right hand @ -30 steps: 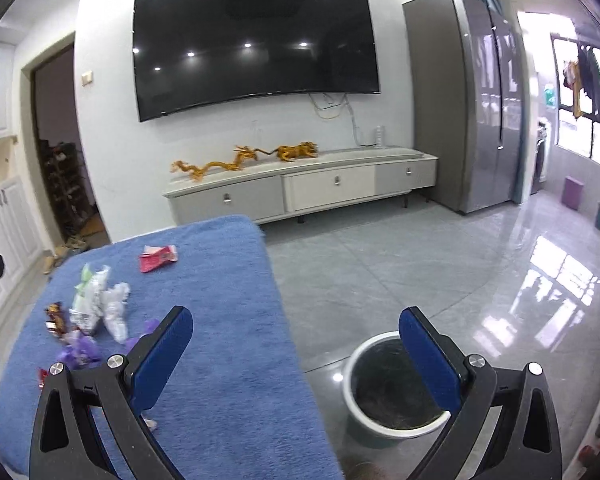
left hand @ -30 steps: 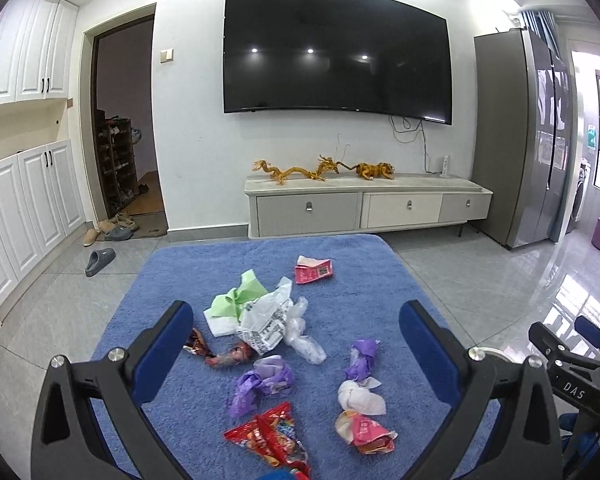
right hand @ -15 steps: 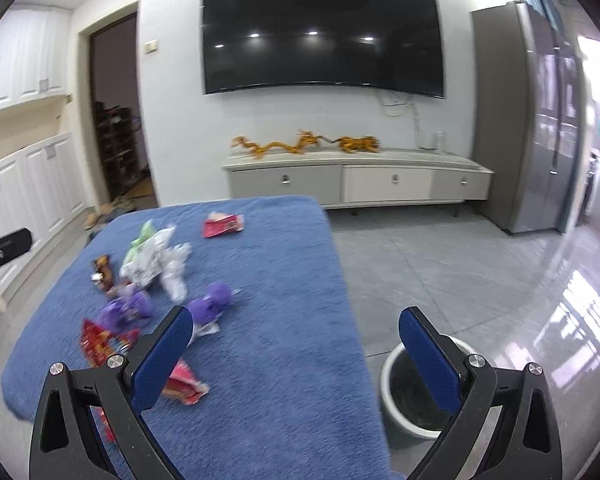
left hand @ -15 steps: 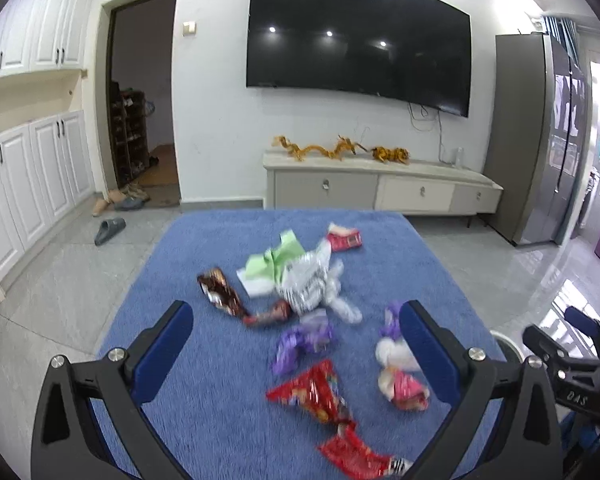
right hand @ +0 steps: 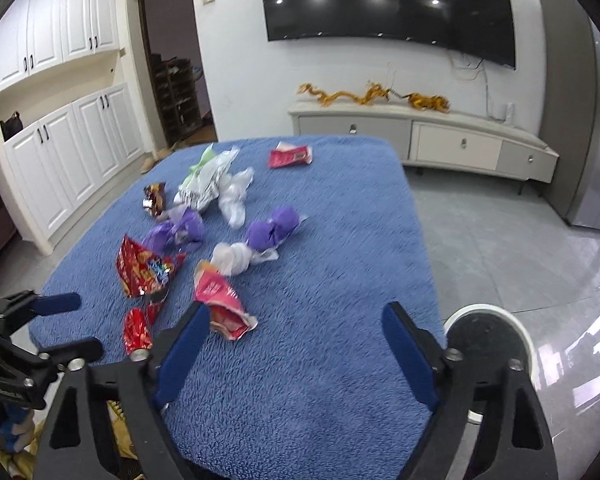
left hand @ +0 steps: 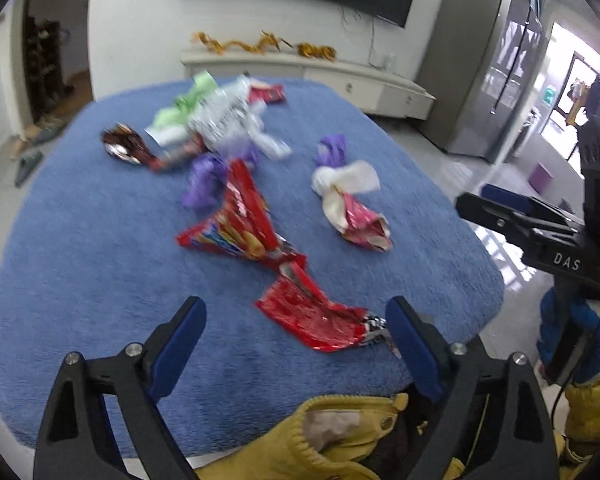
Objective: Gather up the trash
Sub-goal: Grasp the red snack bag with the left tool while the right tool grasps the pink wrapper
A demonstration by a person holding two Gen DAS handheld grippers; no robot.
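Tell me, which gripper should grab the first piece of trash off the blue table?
Probably the left gripper. It is open, and the crumpled red wrapper lies right between its fingers. The right gripper, also open, has only bare blue table between its fingers; the pink wrapper sits by its left finger.

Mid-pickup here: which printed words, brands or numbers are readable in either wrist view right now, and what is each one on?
"DAS": white letters on the black body of the right tongs, seen in the left wrist view.
Red snack bag: colourful print, too blurred to read.
Red wrapper nearest the left tongs: print unreadable.
Pink wrapper: print too small to read.
White printed bag: dark print, unreadable.
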